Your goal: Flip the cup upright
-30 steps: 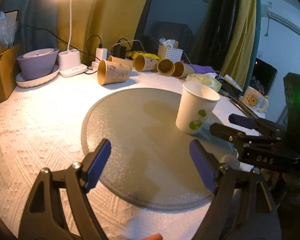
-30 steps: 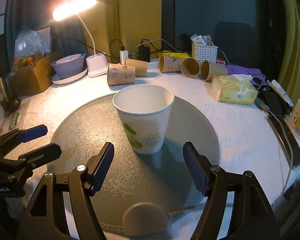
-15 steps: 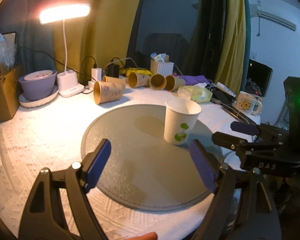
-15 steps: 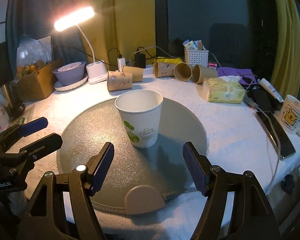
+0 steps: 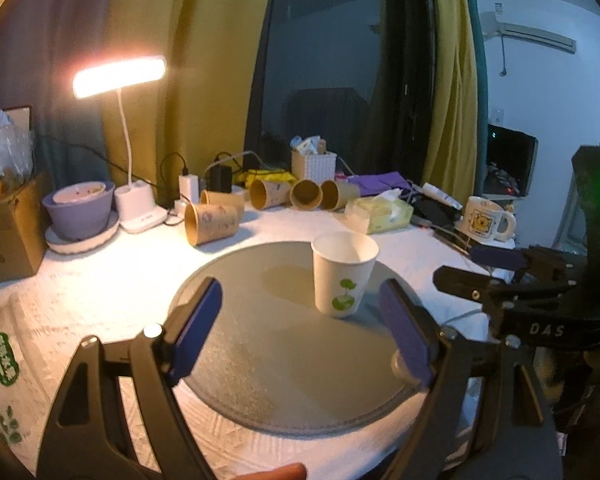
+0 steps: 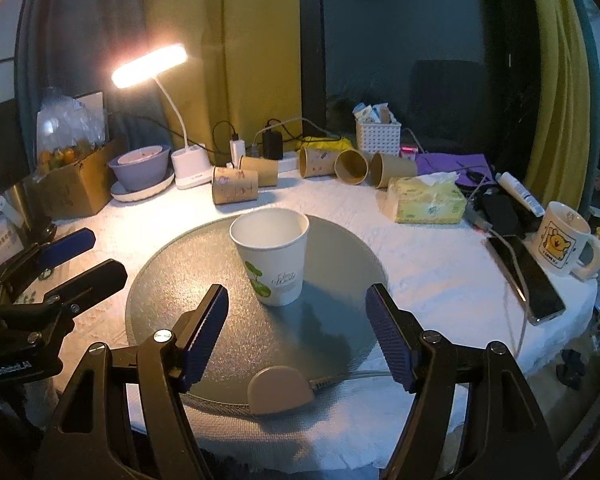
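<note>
A white paper cup with a green print (image 5: 343,273) (image 6: 273,255) stands upright, mouth up, on the round grey mat (image 5: 260,344) (image 6: 180,280). My left gripper (image 5: 300,328) is open and empty, held back from the cup, near the mat's front. My right gripper (image 6: 298,336) is open and empty, a short way in front of the cup. Each gripper shows in the other's view: the right one at the right edge (image 5: 500,276), the left one at the left edge (image 6: 60,264).
Several brown paper cups (image 6: 236,186) lie on their sides at the table's back. A lit desk lamp (image 6: 150,66), a purple bowl (image 6: 140,166), a tissue box (image 6: 426,200), a white basket (image 6: 378,136), a phone (image 6: 528,280) and a mug (image 6: 562,240) stand around the mat. A beige puck (image 6: 280,390) lies at the mat's front edge.
Both grippers have drawn back and up from the cup, which now looks smaller and farther off. The cup has stayed upright in place.
</note>
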### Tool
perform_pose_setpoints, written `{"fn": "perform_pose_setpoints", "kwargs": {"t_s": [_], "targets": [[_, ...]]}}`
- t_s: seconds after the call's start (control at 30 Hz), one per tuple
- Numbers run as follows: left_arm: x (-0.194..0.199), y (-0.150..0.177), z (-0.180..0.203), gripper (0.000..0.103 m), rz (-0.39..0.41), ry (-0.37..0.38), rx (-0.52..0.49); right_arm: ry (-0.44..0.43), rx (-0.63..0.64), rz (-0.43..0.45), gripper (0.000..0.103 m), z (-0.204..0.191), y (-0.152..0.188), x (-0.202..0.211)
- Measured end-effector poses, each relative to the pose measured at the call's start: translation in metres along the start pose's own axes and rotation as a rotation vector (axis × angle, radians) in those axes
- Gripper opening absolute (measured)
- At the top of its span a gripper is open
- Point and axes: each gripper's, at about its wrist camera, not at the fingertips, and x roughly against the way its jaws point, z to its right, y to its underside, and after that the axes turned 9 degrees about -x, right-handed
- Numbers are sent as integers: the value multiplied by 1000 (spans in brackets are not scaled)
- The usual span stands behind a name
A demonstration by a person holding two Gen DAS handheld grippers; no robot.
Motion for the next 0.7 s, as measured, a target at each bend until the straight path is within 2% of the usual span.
{"fn": "perform_pose_setpoints", "kwargs": {"t_s": [0.17,0.7], "targets": [[8,-6,2,82,23,-30,-6,4,3,25,74,0,-4,12],[34,-28,5,82,108,-27,-26,-1,0,97,74,-3,-18,47]]}}
